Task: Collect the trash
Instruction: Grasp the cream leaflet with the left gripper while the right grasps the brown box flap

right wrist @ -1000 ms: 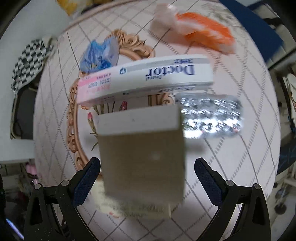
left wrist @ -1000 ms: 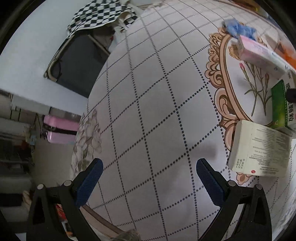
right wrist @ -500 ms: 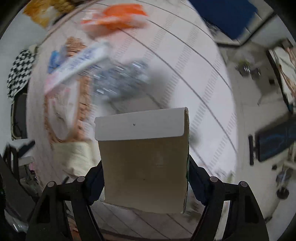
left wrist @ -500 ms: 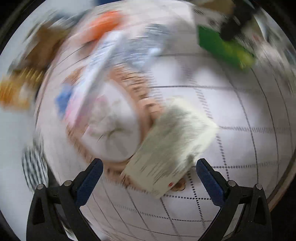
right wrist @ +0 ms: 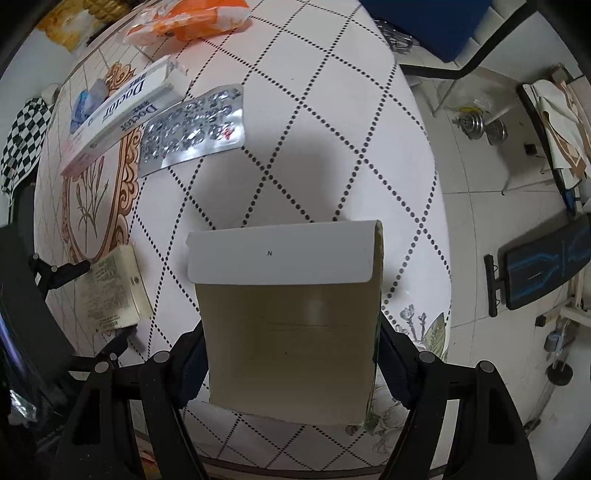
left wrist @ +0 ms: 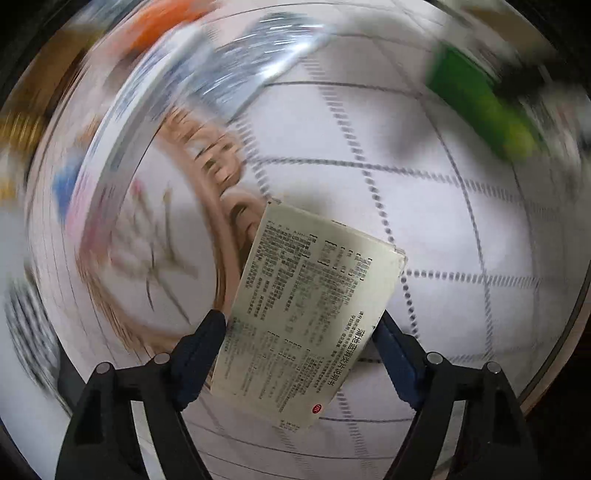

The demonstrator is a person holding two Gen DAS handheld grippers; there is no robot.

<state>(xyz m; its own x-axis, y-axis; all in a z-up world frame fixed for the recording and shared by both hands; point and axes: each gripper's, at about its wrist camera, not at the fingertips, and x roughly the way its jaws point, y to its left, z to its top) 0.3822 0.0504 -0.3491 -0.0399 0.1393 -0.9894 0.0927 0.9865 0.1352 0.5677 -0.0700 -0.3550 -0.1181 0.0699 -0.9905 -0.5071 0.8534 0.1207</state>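
My left gripper (left wrist: 301, 332) is shut on a cream medicine box (left wrist: 310, 314) covered in small print, lifted off the patterned tablecloth (left wrist: 424, 206). In the right wrist view the same cream box (right wrist: 110, 291) sits between the left gripper's fingers (right wrist: 70, 267). My right gripper (right wrist: 291, 343) is shut on a brown cardboard box (right wrist: 288, 317) with a white open flap, held above the tablecloth (right wrist: 295, 110). The left wrist view is blurred by motion.
On the table lie a silver blister pack (right wrist: 192, 129), a long white "Doctor" box (right wrist: 122, 114), an orange wrapper (right wrist: 192, 18) and a blue wrapper (right wrist: 85, 103). The table's edge is at the right, with tiled floor (right wrist: 480, 166) and dumbbells (right wrist: 480, 125) beyond.
My left gripper swung round to the cream box and shut on it. My right gripper shut on the brown box and carried it right, toward the table edge.
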